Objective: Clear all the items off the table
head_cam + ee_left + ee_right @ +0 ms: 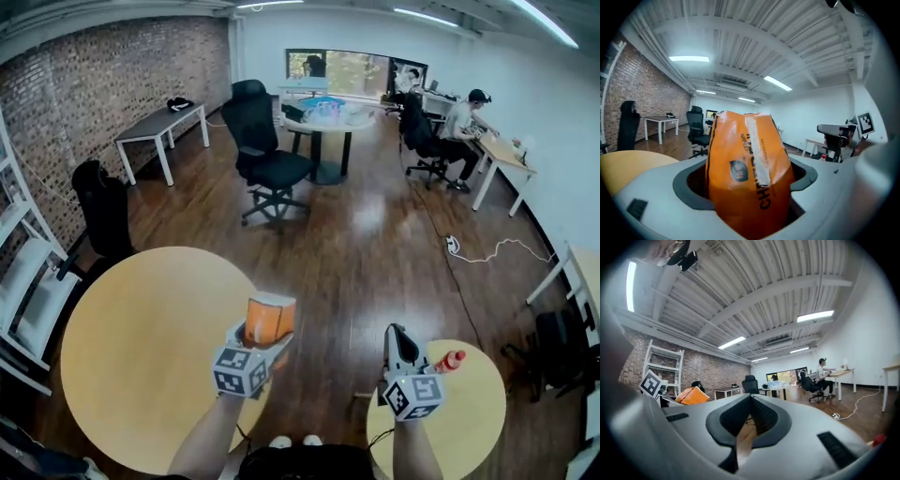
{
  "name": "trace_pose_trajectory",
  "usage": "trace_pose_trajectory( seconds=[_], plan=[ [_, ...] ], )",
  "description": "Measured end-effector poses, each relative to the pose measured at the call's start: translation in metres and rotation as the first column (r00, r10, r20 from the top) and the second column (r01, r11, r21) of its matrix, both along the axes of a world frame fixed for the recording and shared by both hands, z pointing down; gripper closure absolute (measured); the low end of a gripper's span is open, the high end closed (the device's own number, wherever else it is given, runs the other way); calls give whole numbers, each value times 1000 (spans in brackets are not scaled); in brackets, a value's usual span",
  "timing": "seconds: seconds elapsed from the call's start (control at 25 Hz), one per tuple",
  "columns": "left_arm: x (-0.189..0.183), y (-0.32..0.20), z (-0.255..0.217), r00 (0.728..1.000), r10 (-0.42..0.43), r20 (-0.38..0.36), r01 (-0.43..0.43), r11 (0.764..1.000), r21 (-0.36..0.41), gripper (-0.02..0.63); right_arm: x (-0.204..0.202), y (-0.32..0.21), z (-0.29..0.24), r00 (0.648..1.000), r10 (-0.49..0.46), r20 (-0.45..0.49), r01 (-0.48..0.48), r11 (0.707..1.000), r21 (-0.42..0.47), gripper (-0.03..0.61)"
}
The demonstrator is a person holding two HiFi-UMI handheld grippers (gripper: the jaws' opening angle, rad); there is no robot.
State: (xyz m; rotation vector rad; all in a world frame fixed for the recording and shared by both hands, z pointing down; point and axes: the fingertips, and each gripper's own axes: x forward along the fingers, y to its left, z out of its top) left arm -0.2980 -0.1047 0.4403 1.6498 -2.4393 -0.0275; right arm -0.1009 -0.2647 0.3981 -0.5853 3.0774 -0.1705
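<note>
Pinching an orange snack bag [750, 173] mid-body, the left gripper [267, 326] holds something probably light, soft and crushable; right gripper [750, 404] fingers pressed together, empty.

A black office chair [267, 155] stands on the wooden floor [366, 244].

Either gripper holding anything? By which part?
The left gripper holds the orange packet by its lower end; the right gripper is shut on nothing.

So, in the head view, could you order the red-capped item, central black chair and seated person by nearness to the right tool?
1. Red-capped item, just right of right tool.
2. Central black chair, mid-room.
3. Seated person, far right desk.
</note>
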Motion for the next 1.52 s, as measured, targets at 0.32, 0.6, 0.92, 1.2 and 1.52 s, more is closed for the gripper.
trace_pose_trajectory(
  seconds=[0.32,0.6,0.92,1.2,1.52],
  plan=[
    [110,-114,-13,919,393,21,-393,917,62,178,142,-24,-12,932,362,9,-361,930,60,574],
    [230,-180,-14,728,686,9,-683,725,87,178,279,-11,-1,743,669,7,-669,742,42,574],
    [362,-210,1,508,861,-10,-858,506,90,178,380,13,16,583,813,-3,-812,582,36,575],
    [450,-236,25,374,925,-64,-925,377,44,176,459,6,41,458,889,-6,-889,458,20,574],
    [506,-257,89,338,932,-129,-940,330,-80,176,497,-3,88,413,907,-78,-911,412,-38,574]
  ],
)
